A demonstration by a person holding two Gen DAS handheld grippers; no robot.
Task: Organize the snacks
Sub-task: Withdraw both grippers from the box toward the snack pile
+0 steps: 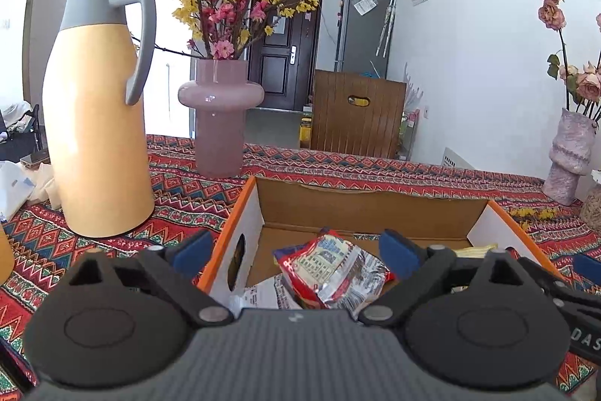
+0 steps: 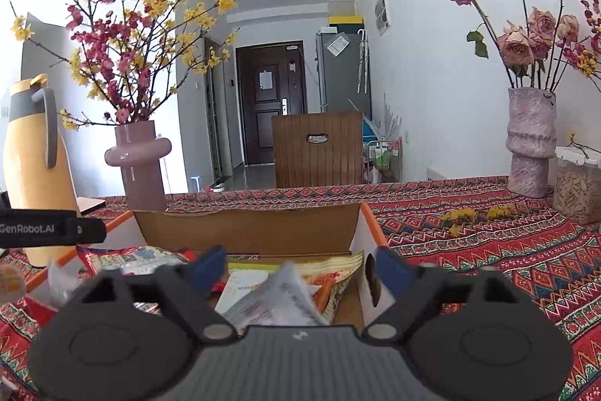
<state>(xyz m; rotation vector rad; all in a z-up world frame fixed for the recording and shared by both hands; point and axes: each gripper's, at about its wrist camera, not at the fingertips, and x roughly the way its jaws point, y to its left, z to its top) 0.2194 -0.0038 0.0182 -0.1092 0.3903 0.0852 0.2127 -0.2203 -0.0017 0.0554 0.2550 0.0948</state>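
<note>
Left wrist view: left gripper (image 1: 296,252) has its jaws spread wide, nothing between the pads, hovering at the near edge of the cardboard box (image 1: 370,209) on the patterned tablecloth (image 1: 180,190). Yellow thermos jug (image 1: 95,123) and pink vase (image 1: 219,115) stand far left of the box, clear of it.

Red foil snack packet (image 1: 334,271) lies crumpled at the box's near left, resting on a white packet (image 1: 263,295).

Right wrist view: right gripper (image 2: 298,267) is likewise wide apart and empty, over a grey-white packet (image 2: 278,303) (blurred) and flat yellow-green packets (image 2: 334,269) at the box's right.

Judgement: packets are light, soft, crinkly, slippery foil; contents probably crushable. Pinch a sealed end seam or corner gently, not the puffed middle.
</note>
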